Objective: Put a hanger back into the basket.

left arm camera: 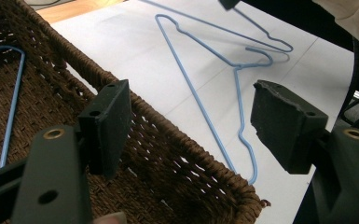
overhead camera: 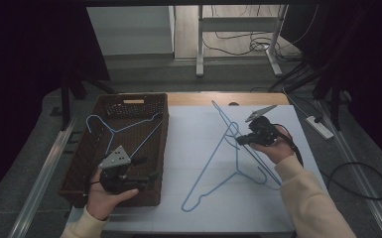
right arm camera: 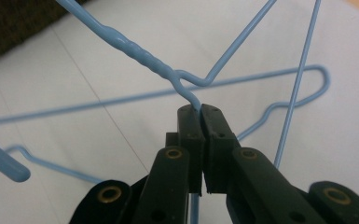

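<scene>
Gripping a blue wire hanger [overhead camera: 226, 130], your right gripper [overhead camera: 244, 139] has its jaws clamped tight on the wire just below the twisted neck, as the right gripper view shows. That hanger stands tilted, raised off the white sheet [overhead camera: 198, 148] at the gripped end. A second blue hanger [overhead camera: 213, 181] lies flat on the sheet beneath it, toward 6 o'clock of your right gripper, its hook near the sheet's front edge.

Your left gripper [overhead camera: 146, 173] has its jaws spread wide with nothing between them. It hovers over the front right corner of the brown wicker basket [overhead camera: 87, 163], which sits at 9 o'clock of the sheet, touching its edge. A third blue hanger [overhead camera: 124, 130] lies inside the basket, toward 12 o'clock of your left gripper.
</scene>
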Demonstrator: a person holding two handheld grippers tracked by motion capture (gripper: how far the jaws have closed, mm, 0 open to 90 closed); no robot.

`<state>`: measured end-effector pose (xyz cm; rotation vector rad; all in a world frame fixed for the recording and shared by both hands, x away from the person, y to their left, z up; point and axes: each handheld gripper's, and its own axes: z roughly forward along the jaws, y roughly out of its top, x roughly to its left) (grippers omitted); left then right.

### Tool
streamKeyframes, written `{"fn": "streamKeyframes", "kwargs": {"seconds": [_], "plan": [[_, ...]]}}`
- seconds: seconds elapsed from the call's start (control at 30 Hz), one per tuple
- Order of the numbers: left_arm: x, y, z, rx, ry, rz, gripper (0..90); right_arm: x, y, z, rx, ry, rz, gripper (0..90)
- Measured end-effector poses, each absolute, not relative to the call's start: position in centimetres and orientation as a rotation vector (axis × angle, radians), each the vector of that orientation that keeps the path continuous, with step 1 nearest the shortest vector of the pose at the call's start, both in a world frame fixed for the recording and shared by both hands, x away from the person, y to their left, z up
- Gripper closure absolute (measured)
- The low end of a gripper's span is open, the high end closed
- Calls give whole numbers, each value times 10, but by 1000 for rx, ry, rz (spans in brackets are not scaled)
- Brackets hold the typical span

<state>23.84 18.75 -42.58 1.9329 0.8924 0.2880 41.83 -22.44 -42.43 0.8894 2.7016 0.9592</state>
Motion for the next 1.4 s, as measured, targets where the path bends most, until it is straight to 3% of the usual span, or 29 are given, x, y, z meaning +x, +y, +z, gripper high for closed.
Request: {"fn": "streamKeyframes", "kwargs": {"seconds": [0.43,1.07,1.4], "plan": [[237,185,-422,1927,872,276,301,404,-231,-406,1100,2535,1302,882],[240,173,-417,1923,838,234,308,387,-234,-409,1237,2421,1498,881],[244,145,-413,1939,814,185,309,377,-228,-406,1260,2377,1601,882]]}}
